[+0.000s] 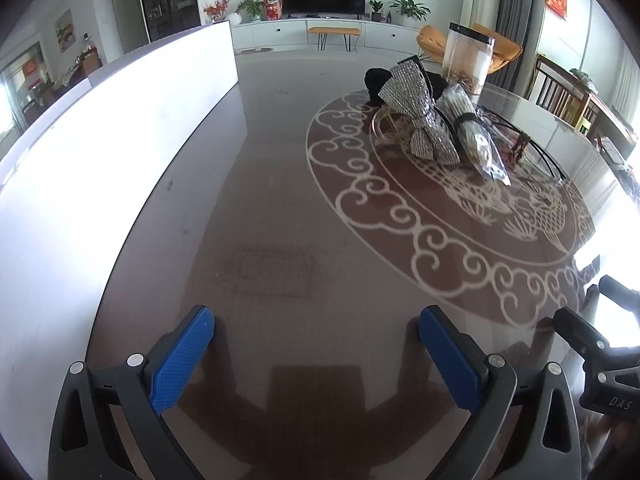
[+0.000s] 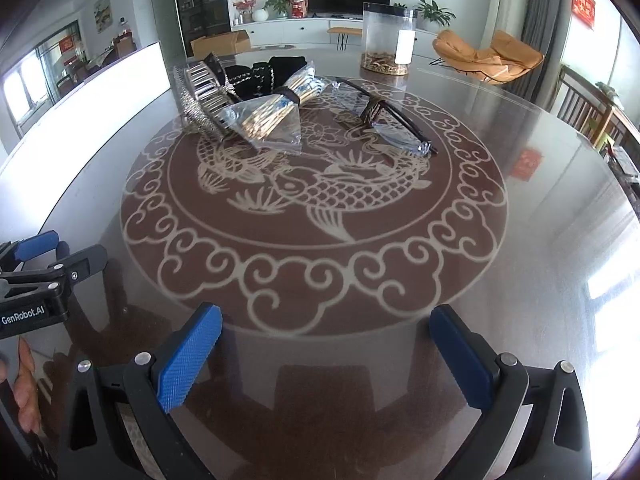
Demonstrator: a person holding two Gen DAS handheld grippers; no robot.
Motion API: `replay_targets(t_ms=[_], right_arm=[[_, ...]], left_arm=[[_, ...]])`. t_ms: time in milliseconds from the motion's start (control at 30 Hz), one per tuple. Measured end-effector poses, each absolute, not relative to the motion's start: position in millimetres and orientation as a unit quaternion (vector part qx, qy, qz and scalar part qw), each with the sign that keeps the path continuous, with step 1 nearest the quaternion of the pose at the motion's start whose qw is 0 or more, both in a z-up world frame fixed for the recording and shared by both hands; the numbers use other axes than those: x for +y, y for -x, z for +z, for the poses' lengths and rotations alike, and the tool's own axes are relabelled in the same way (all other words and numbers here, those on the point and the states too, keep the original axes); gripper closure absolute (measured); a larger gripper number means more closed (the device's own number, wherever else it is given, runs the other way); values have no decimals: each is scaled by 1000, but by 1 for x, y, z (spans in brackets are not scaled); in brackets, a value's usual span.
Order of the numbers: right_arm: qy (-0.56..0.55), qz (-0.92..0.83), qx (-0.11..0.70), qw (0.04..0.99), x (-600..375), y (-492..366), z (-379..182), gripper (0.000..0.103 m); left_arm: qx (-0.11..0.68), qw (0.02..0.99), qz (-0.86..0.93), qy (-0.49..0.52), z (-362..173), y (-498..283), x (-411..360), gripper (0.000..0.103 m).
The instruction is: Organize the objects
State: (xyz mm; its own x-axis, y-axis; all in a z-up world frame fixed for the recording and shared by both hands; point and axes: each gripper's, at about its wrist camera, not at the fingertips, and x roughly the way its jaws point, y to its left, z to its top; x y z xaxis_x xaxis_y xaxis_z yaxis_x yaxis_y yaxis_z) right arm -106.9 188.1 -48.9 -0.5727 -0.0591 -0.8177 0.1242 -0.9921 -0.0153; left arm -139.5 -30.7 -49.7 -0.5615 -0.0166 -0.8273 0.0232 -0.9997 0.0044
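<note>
Hair accessories lie in a pile at the far side of the round glass table: a rhinestone bow, a gold bow in a clear bag, a black fabric piece and a thin black headband in plastic. A clear round jar with brown bits at the bottom stands behind them. My left gripper and right gripper are open and empty, low over the near table, far from the pile.
A white panel runs along the table's left side. The table has a fish and cloud pattern. Wooden chairs stand at the right. The left gripper shows at the left edge of the right wrist view.
</note>
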Motion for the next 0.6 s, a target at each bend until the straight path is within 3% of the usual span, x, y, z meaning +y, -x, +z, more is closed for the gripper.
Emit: replay_targets(t_ms=[600], right_arm=[[-456,-887,39,61,187,111,-50,0]], left_arm=[[5,13,-885,-466,-51,143,-28,0]])
